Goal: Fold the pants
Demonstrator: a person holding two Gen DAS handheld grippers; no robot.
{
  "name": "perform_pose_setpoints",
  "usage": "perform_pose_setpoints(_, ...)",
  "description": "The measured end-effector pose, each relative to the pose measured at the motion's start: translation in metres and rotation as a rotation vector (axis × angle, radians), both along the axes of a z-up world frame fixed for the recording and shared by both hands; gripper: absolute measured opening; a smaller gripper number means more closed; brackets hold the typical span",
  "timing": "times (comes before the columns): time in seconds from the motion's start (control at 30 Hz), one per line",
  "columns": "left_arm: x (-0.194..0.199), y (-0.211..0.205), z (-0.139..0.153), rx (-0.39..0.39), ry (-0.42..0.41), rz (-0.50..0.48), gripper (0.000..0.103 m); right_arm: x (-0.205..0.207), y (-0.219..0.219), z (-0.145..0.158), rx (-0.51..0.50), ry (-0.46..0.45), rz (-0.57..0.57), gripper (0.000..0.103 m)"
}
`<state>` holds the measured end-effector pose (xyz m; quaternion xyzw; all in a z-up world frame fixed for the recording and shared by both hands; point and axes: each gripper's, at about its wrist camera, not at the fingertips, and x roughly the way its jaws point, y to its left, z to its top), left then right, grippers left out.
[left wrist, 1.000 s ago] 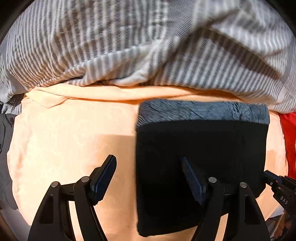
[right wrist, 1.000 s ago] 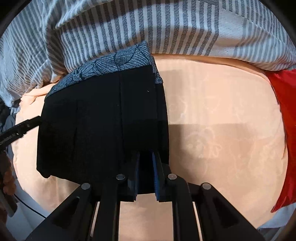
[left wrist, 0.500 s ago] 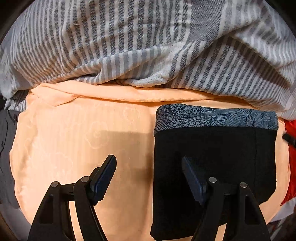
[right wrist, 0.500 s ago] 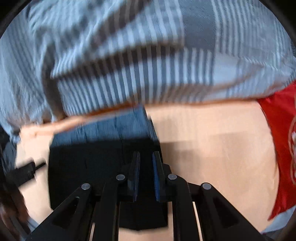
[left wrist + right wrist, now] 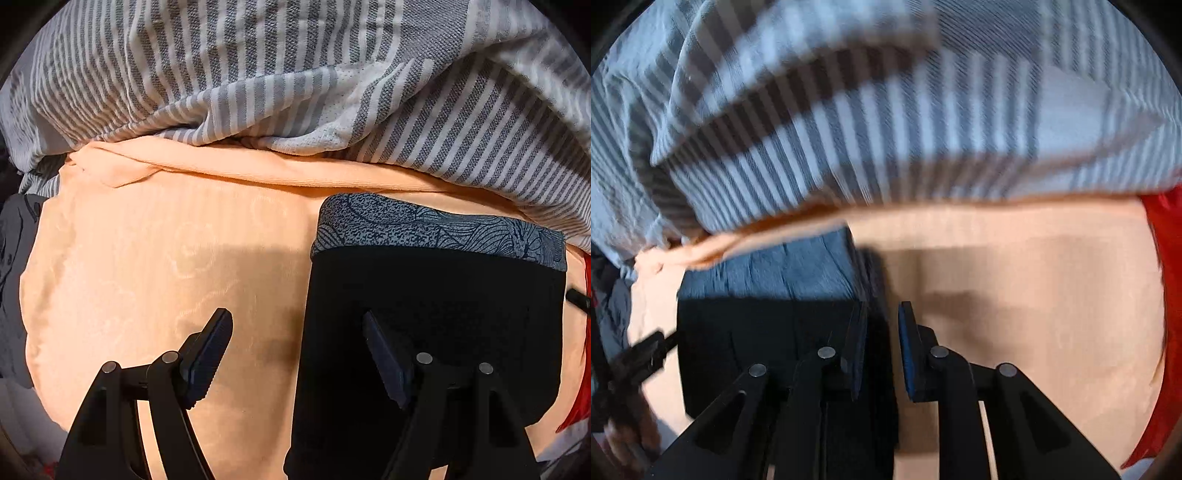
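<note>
We take this for a home bedroom: a striped duvet (image 5: 295, 74) fills the frame's top, above an orange sheet (image 5: 147, 258).

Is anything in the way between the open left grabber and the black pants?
Nothing visible. The left gripper hangs open right over the edge of the folded black pants, with only bare orange blanket under its other finger.

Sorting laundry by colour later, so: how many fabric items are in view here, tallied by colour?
Black with a blue patterned band: 1, the folded pants
Grey-and-white striped: 1, the striped cover
Peach: 1, the peach sheet
Red: 1, the red cloth
Dark grey: 1, the grey garment at the left edge
Total: 5
</note>
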<state>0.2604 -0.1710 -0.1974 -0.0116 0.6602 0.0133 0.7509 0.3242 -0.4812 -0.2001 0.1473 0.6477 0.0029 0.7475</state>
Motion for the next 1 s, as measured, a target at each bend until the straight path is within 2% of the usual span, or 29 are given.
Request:
perform_pose_setpoints(0.03,0.001,-0.002,0.002,0.0,0.0,-0.008,0.074,-0.007,-0.004,0.001,0.015,0.011,-0.01,0.022)
perform_pose_setpoints(0.1,0.004,-0.009,0.004,-0.004,0.001,-0.031,0.074,-0.027,-0.017,0.001,0.044,0.033,-0.042,0.038)
perform_pose_setpoints(0.17,0.004,-0.016,0.005,-0.011,-0.001,-0.055,0.074,-0.046,-0.024,0.002,0.061,0.045,-0.062,0.046)
perform_pose_setpoints(0.3,0.001,-0.015,0.011,-0.03,-0.023,-0.067,0.074,-0.069,-0.023,-0.001,0.094,0.06,-0.061,0.049)
perform_pose_setpoints(0.4,-0.001,0.0,0.012,-0.134,0.006,-0.053,0.074,-0.075,-0.02,-0.006,0.137,0.065,-0.05,0.058)
perform_pose_setpoints(0.47,-0.001,0.003,0.007,-0.266,0.061,-0.105,0.074,-0.072,-0.021,-0.007,0.178,0.044,-0.044,0.064)
perform_pose_setpoints(0.5,-0.002,0.002,0.005,-0.294,0.083,-0.126,0.074,-0.071,-0.02,-0.007,0.192,0.032,-0.038,0.069)
perform_pose_setpoints(0.57,-0.003,0.0,0.001,-0.29,0.101,-0.177,0.074,-0.068,-0.02,-0.01,0.225,0.013,-0.015,0.077)
perform_pose_setpoints(0.67,-0.004,-0.001,-0.008,-0.263,0.114,-0.211,0.074,-0.064,-0.02,-0.019,0.263,0.02,0.015,0.079)
perform_pose_setpoints(0.77,-0.001,0.002,-0.021,-0.35,0.15,-0.196,0.074,-0.058,-0.023,-0.032,0.303,0.039,0.04,0.079)
perform_pose_setpoints(0.87,0.004,0.004,-0.036,-0.409,0.178,-0.166,0.075,-0.053,-0.032,-0.048,0.379,0.06,0.015,0.079)
perform_pose_setpoints(0.9,0.006,0.004,-0.037,-0.421,0.178,-0.166,0.078,-0.051,-0.035,-0.052,0.414,0.056,0.002,0.079)
perform_pose_setpoints(0.93,0.007,0.003,-0.037,-0.421,0.177,-0.168,0.085,-0.048,-0.036,-0.055,0.438,0.05,-0.004,0.079)
perform_pose_setpoints(1.0,0.012,0.004,-0.043,-0.432,0.185,-0.181,0.085,-0.043,-0.038,-0.06,0.492,0.044,-0.001,0.079)
